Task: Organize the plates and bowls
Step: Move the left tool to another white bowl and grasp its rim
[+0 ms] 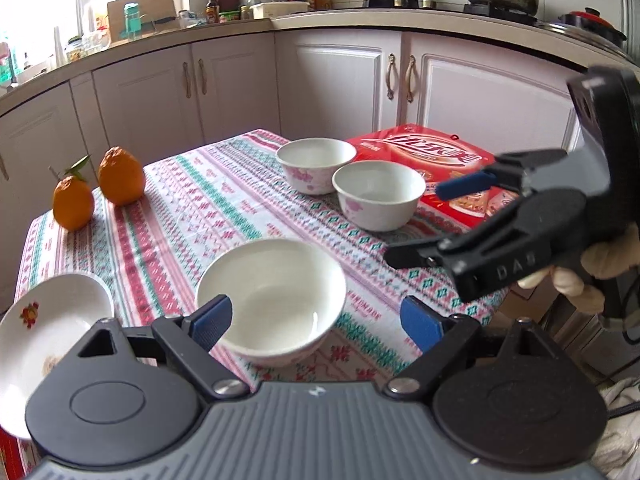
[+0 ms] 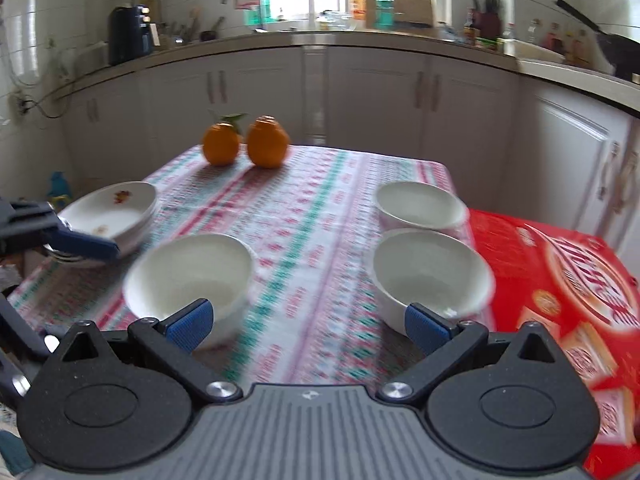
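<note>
White bowls sit on the patterned tablecloth (image 2: 312,216): a near bowl (image 1: 272,300) and two more (image 1: 378,194) by the red box (image 2: 560,280), plates (image 2: 110,216) stacked at the edge. Both grippers tilt downward over the table, left gripper (image 1: 316,322) and right gripper (image 2: 308,322), fingers spread wide, gripping nothing.

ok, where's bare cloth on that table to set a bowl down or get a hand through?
Free: the middle strip between the near bowl and the bowl pair, running back to the oranges. Crowded: the right edge, where the pair sits against the red box, and the left corner with the stacked plates.
</note>
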A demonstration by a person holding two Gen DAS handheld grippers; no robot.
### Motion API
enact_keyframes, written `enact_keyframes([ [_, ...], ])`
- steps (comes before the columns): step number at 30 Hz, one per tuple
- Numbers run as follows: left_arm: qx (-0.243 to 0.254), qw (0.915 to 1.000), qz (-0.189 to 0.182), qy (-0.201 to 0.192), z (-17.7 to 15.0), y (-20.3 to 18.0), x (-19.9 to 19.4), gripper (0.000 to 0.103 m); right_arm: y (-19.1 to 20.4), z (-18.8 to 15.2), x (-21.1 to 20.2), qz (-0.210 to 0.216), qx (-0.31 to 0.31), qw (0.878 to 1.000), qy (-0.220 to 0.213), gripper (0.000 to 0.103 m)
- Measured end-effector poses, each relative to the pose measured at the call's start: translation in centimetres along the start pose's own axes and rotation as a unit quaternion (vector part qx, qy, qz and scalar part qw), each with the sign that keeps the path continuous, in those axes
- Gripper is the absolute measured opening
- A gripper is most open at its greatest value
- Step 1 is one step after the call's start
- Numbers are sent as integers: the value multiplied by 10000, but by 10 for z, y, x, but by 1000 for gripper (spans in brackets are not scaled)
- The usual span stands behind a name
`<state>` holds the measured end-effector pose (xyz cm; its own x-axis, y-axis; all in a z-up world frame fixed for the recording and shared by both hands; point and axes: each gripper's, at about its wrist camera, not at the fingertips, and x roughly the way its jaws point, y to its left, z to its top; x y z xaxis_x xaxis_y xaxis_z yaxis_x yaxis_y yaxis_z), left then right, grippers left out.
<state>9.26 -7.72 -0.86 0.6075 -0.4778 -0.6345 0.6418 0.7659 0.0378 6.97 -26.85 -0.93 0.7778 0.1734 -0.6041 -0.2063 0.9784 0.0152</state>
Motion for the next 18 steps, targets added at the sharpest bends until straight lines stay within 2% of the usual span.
enact_keyframes([
  [10, 184, 9994, -169, 239, 36, -8, 37, 91, -38, -19, 10, -758, 22, 9971, 99, 103],
  [18, 265, 9980, -392, 411, 70, -3, 78, 95, -52, -20, 25, -953, -180, 9951, 183, 103],
])
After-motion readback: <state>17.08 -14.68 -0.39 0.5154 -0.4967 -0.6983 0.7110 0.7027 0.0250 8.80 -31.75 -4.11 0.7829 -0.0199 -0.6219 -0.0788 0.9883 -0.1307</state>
